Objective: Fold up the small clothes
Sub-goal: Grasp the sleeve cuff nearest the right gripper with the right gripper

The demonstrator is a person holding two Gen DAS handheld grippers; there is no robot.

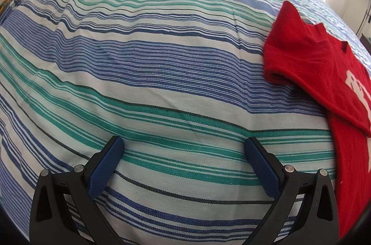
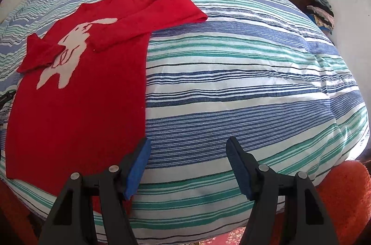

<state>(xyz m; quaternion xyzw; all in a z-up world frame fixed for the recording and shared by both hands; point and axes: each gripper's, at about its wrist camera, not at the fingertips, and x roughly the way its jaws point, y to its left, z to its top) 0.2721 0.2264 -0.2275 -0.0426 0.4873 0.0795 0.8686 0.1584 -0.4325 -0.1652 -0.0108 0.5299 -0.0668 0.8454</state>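
both tongs, left (image 1: 183,152) and right (image 2: 187,152), gape empty over the striped blue-green bed cover (image 2: 231,83). beyond lies the soft red knitted sweater with a white rabbit (image 2: 81,87), spread flat, sleeves crossed inward; light and floppy, probably best pinched at the hem corners.

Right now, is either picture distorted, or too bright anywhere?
Left wrist view: fisheye bends the bedspread stripes into arcs; top right is overexposed. Right wrist view: same bulge; the sweater is sharp, the far wall washed out.
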